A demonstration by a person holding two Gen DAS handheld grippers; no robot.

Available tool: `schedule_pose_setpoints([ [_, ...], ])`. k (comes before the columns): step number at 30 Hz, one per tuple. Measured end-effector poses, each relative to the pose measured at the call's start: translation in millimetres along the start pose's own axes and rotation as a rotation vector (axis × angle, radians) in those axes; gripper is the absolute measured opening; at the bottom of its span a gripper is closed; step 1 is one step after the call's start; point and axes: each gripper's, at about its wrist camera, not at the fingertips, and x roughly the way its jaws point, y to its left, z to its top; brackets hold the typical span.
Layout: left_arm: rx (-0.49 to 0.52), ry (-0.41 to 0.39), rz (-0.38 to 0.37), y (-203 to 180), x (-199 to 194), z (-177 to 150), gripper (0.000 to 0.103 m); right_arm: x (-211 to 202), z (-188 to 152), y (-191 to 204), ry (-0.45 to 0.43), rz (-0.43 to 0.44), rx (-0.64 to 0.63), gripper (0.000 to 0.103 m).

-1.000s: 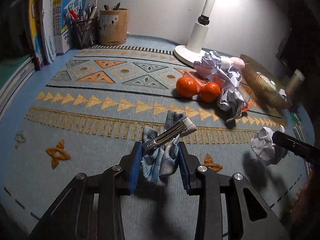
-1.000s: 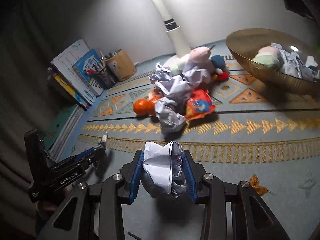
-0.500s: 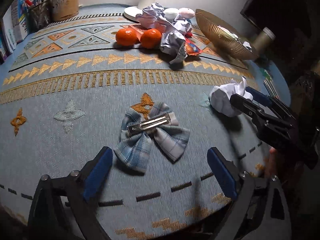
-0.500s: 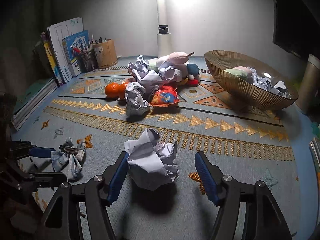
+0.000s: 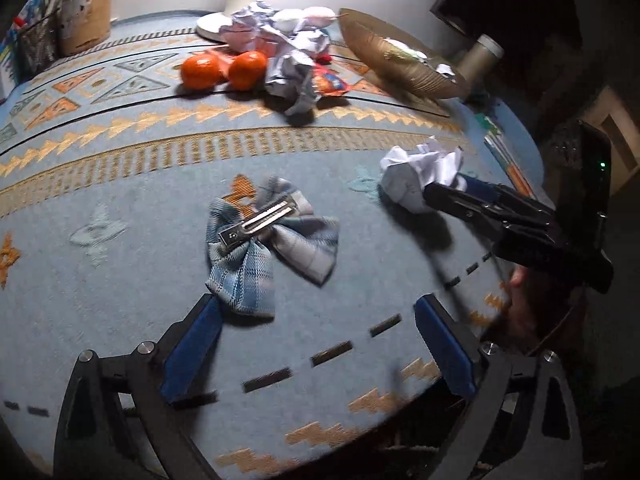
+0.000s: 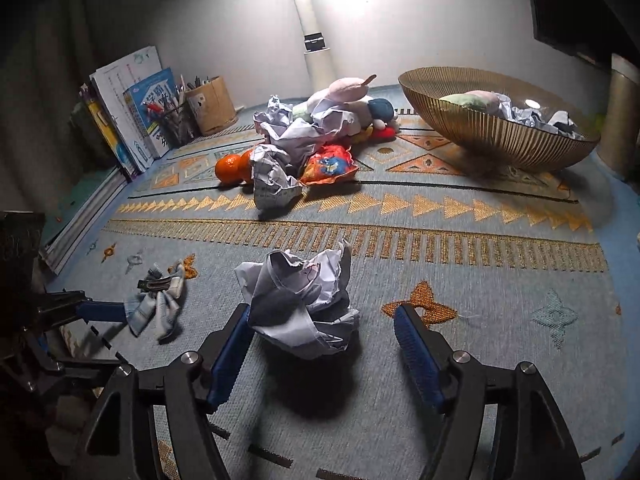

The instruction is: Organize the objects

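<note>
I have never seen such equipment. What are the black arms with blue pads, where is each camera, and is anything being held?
These are two hand-held grippers; a person carries one in each hand, with a camera looking along its fingers. In the left view, the left gripper is wide open above a blue plaid fabric hair bow with a metal clip, which lies free on the blue patterned cloth. In the right view, the right gripper is opening; a crumpled white paper ball sits between its jaws, touching the left pad only. Nothing is held. Further back lie two oranges, more crumpled paper and a gold ribbed bowl.
</note>
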Motion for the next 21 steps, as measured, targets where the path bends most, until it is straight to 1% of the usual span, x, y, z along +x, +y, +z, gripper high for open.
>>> schedule_pose_setpoints([
  [3, 0.011, -0.036, -0.119, -3.4, 11.3, 11.6, 0.096, -0.4, 0.0, -6.6, 0.003, 0.028, 0.033, 0.071],
  [4, 0.001, -0.023, -0.166, -2.9, 13.5, 13.8, 0.096, -2.0, -0.1, -7.6, 0.001, 0.024, 0.031, 0.071],
  [5, -0.008, -0.019, -0.191, -1.6, 11.9, 13.9, 0.096, -4.4, -0.4, -7.3, -0.003, 0.012, 0.025, 0.071],
  [6, -0.011, -0.018, -0.195, -0.5, 8.4, 12.6, 0.096, -7.1, -1.0, -6.8, -0.007, -0.001, 0.016, 0.071],
  [7, -0.006, -0.029, -0.173, 2.6, 2.2, 10.4, 0.096, -9.5, -1.8, -6.9, -0.009, -0.01, 0.007, 0.071],
  [9, 0.0, -0.058, -0.087, 11.2, -12.0, 7.5, 0.096, -11.6, -4.5, -8.5, -0.007, -0.01, 0.002, 0.072],
  [11, -0.011, -0.099, -0.008, 20.1, -22.5, 10.6, 0.096, -9.7, -7.8, -11.8, 0.011, 0.018, 0.024, 0.073],
  [13, -0.011, -0.163, 0.01, 23.7, -22.8, 20.5, 0.096, -5.9, -11.0, -16.2, 0.031, 0.065, 0.059, 0.073],
  [14, 0.002, -0.164, 0.031, 21.6, -15.1, 27.1, 0.096, -4.3, -12.3, -17.6, 0.034, 0.086, 0.073, 0.074],
  [15, 0.021, -0.145, 0.071, 18.1, -4.5, 33.5, 0.087, -4.4, -12.8, -17.6, 0.031, 0.09, 0.078, 0.074],
  [16, 0.048, -0.12, 0.114, 13.6, 7.3, 40.0, 0.081, -4.7, -11.6, -17.4, 0.031, 0.087, 0.079, 0.074],
  [17, 0.078, -0.093, 0.141, 10.4, 16.9, 43.7, 0.073, -5.2, -9.8, -16.7, 0.033, 0.085, 0.083, 0.074],
  [19, 0.134, -0.089, 0.192, 5.5, 22.7, 46.8, 0.073, -6.2, -5.4, -15.5, 0.027, 0.112, 0.094, 0.077],
  [20, 0.146, -0.088, 0.2, 4.4, 23.7, 48.2, 0.07, -4.7, -3.2, -14.6, 0.032, 0.139, 0.102, 0.086],
  [21, 0.152, -0.09, 0.202, 5.2, 23.1, 48.0, 0.062, -2.1, -0.9, -13.5, 0.036, 0.156, 0.107, 0.089],
])
